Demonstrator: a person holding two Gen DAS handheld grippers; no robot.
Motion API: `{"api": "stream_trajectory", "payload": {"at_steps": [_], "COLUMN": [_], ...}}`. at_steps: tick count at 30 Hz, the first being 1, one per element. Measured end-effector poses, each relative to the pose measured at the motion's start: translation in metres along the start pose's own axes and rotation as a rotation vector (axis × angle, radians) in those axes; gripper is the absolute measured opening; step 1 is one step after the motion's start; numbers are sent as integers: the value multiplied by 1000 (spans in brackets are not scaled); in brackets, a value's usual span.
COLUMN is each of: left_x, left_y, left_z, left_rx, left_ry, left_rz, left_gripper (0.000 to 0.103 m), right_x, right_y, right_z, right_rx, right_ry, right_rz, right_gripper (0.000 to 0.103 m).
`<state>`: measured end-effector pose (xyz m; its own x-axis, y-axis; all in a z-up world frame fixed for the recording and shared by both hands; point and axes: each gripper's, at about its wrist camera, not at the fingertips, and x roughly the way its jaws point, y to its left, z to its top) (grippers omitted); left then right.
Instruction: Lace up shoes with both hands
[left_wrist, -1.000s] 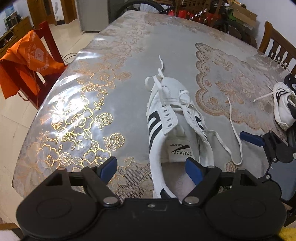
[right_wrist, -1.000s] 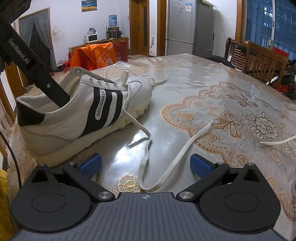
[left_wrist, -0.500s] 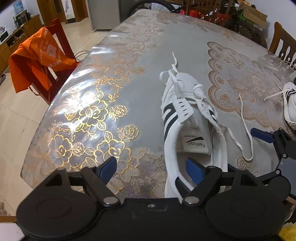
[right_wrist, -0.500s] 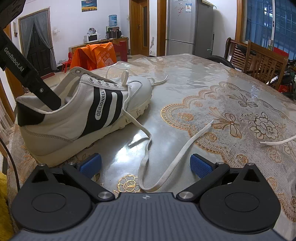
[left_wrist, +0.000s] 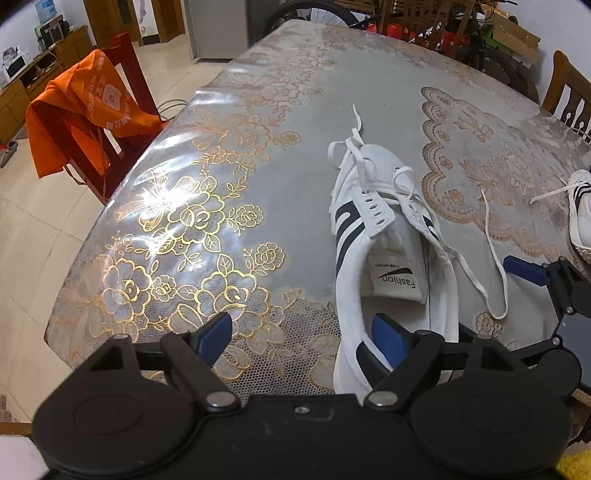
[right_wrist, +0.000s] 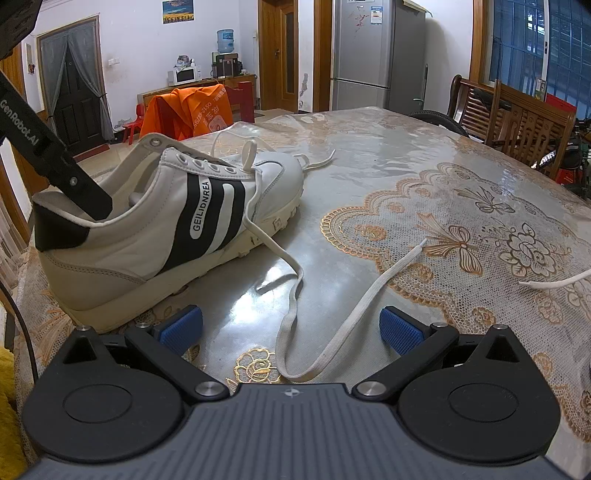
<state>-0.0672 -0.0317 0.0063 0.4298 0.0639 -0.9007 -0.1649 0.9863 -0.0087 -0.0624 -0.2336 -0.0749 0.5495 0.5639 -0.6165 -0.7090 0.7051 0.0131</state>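
A white shoe (left_wrist: 384, 236) with black stripes stands on the table, toe pointing away; it also shows in the right wrist view (right_wrist: 166, 225). My left gripper (left_wrist: 303, 339) is open over the shoe's heel, its right finger (left_wrist: 388, 339) inside the shoe opening. The left gripper's finger (right_wrist: 51, 155) shows in the right wrist view dipping into the heel. A loose white lace (right_wrist: 332, 314) trails from the eyelets across the table. My right gripper (right_wrist: 291, 328) is open and empty, low over the table, with the lace's bend lying between its fingers.
A second white shoe (left_wrist: 581, 214) with its lace lies at the table's right edge. A red chair with an orange bag (left_wrist: 88, 110) stands left of the table. Wooden chairs (right_wrist: 517, 125) stand on the far right side. The table's near edge (left_wrist: 74, 332) is close to my left gripper.
The left gripper has shifted left and back, so the shoe sits further right in its view. The right gripper, shoe and lace have not moved.
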Motion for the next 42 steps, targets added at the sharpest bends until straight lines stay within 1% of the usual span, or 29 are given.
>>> {"api": "stream_trajectory", "payload": {"at_steps": [2,8,9,10,11,15,18,22,24,26,28,30,31,32,34,35,37,38,40,42], "left_x": [0,-2,-2,-2,-2,-1,-1,-1,-2,-3,-6,-8,-10,-13,-17,-19,-19,-18,-15,-12], "left_y": [1,2,2,2,3,2,2,2,2,3,5,7,8,9,10,11,11,10,6,1], "left_z": [0,-1,-1,-1,-1,-1,0,0,0,-1,-2,-3,-3,-2,1,2,6,8,11,15], "left_rx": [-2,-3,-4,-5,-7,-6,-1,4,3,-2,-9,-18,-25,-32,-37,-39,-36,-28,-6,14], "left_ry": [0,-6,-7,-7,-7,-6,-5,-5,-6,-9,-17,-29,-42,-59,-91,-107,-116,-117,-122,-139], "left_rz": [-1,-4,-4,-5,-6,-7,-6,-4,-4,-5,-12,-19,-19,-16,-14,-14,-11,-12,-15,-7], "left_gripper": [82,82,82,82,83,83,83,83,83,83,83,83,83,83,83,84,84,84,84,84], "right_x": [0,-4,-4,-5,-5,-8,-9,3,14,28,39,45,46,47,42,34,16,3,-23,-44], "right_y": [0,-9,-11,-13,-14,-21,-29,-56,-64,-69,-68,-63,-59,-57,-59,-61,-67,-69,-73,-66], "right_z": [0,8,9,11,12,18,18,32,42,50,56,58,59,58,57,58,62,67,77,90], "right_rx": [1,134,157,179,202,294,375,525,535,503,442,363,316,283,288,298,318,310,283,208], "right_ry": [0,34,40,46,52,75,57,25,15,32,60,77,88,94,92,70,17,-23,-110,-170], "right_rz": [0,-38,-45,-52,-58,-85,-156,-211,-240,-274,-287,-294,-300,-289,-252,-237,-209,-181,-119,-54], "right_gripper": [103,103,97,87,84,83,82,82,82,74,46,31,7,1,0,0,0,0,0,0]}}
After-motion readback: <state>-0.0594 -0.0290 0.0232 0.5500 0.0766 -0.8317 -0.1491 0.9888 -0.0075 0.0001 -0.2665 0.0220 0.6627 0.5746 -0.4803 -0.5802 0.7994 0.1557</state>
